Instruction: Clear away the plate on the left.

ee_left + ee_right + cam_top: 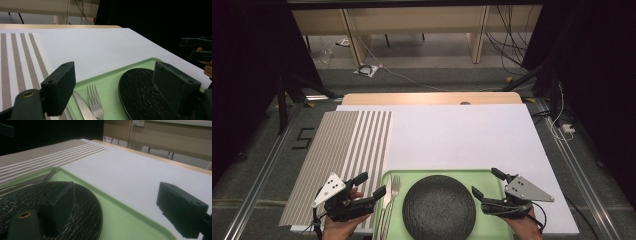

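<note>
Jaws of both the left gripper (373, 184) and right gripper (487, 183) stand wide, empty. Between them, the dark plate (439, 207) looks heavy, stiff, breakable; its rim on the green tray (492, 226) offers the best hold.

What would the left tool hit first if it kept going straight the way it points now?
Probably the fork and knife on the green tray: they lie between the left tool's open jaws and just ahead. The black plate sits further right. Depth is unclear, so it might skim over them.
</note>
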Motion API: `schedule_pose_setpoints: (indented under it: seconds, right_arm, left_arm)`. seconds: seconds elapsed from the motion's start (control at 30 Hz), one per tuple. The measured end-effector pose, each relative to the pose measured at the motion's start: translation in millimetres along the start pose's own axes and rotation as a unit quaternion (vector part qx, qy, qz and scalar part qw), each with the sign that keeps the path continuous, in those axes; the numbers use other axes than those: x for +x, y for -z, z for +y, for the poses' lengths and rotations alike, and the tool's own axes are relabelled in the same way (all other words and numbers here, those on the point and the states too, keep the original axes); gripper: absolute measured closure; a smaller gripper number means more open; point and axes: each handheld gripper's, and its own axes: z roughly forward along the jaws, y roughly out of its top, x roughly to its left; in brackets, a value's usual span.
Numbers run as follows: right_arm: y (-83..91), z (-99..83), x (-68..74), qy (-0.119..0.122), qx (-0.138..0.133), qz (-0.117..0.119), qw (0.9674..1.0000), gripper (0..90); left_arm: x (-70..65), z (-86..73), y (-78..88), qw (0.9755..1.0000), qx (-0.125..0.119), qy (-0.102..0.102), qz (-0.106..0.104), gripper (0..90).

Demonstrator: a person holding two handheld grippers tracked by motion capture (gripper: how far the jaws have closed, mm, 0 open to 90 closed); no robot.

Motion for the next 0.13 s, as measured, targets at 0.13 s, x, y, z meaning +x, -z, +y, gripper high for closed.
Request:
schedule_pose_setpoints:
  seconds: [0.13]
  right_arm:
    - [-0.4,-0.2,0.1,-0.001,-0.001,0.0,1.0,16.1]
  left_arm:
    - [0.1,1.0,1.0,1.0,-0.008,0.0,0.002,18.4]
